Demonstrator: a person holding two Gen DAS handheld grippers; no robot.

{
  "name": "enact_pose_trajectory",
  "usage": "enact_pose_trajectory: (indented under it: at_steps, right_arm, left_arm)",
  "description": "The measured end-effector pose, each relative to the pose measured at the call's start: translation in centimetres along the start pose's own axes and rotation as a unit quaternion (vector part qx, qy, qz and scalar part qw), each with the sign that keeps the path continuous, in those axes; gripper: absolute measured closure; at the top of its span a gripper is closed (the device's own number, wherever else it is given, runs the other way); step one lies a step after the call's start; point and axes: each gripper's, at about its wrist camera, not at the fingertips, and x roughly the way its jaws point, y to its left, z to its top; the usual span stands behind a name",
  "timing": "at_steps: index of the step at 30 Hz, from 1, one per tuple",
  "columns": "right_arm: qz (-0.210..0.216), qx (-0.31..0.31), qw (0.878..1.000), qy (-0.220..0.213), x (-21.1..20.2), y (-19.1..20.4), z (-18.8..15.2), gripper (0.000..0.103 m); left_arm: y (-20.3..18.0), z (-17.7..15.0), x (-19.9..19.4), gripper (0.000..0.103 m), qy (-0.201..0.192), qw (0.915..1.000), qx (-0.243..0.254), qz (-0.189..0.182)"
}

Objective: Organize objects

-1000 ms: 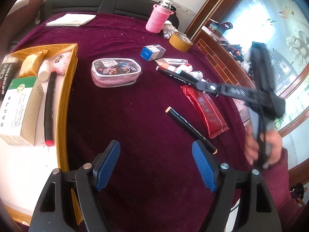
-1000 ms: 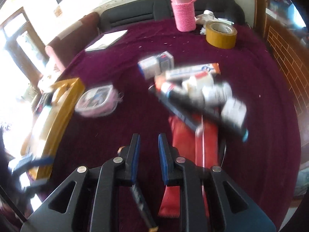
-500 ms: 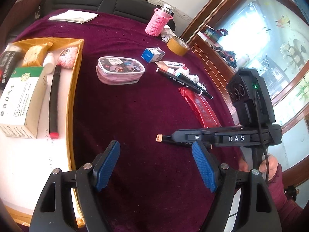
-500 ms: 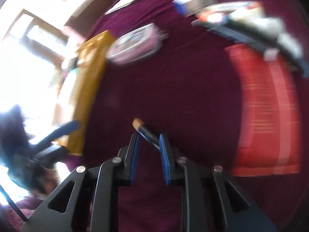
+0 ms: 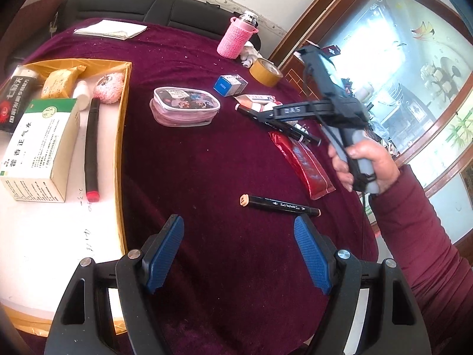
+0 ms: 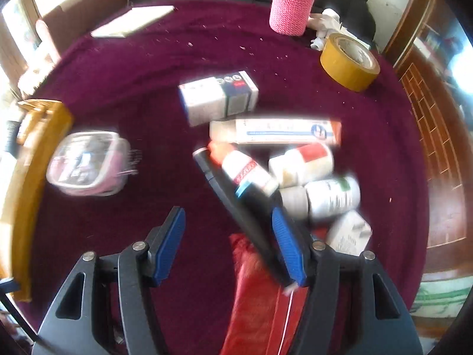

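Note:
A black marker with a peach cap lies loose on the maroon cloth, just ahead of my open, empty left gripper. My right gripper is open and empty, held above a black pen, a red pouch and several white bottles; it also shows in the left wrist view. A yellow tray on the left holds a black marker with a red cap, a green-and-white box and snacks.
A pink pencil case, a blue-and-white box, a long tube box, a yellow tape roll, a pink knitted bottle and a white paper lie on the table. The table edge is at right.
My right gripper let go of the peach-capped marker, opened, and moved back over the pile of pens and bottles. The marker now lies nearer my left gripper.

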Motion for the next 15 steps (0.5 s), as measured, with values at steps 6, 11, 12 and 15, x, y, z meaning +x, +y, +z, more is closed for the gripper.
enact_pose_trajectory:
  at_steps: [6,11,12,15]
  right_arm:
    - [0.065,0.011,0.996,0.063,2.3,1.4,-0.6,0.078]
    - [0.155,-0.026,0.984,0.078,0.6,4.6,-3.2,0.078]
    - [0.158,-0.026,0.985,0.072,0.1,4.6,-3.6,0.077]
    - [0.112,-0.009,0.993,0.047,-1.0,3.8,-4.5,0.073]
  left_arm:
    - [0.0,0.0,0.1,0.031,0.003,1.0000,0.001,-0.001]
    - [0.1,-0.1,0.6,0.031,0.011,0.9999,-0.002,-0.005]
    - [0.1,-0.1,0.7,0.031,0.012,0.9999,-0.002,-0.005]
    - [-0.1,-0.3,1.1,0.031,0.018,0.9998,-0.005,-0.007]
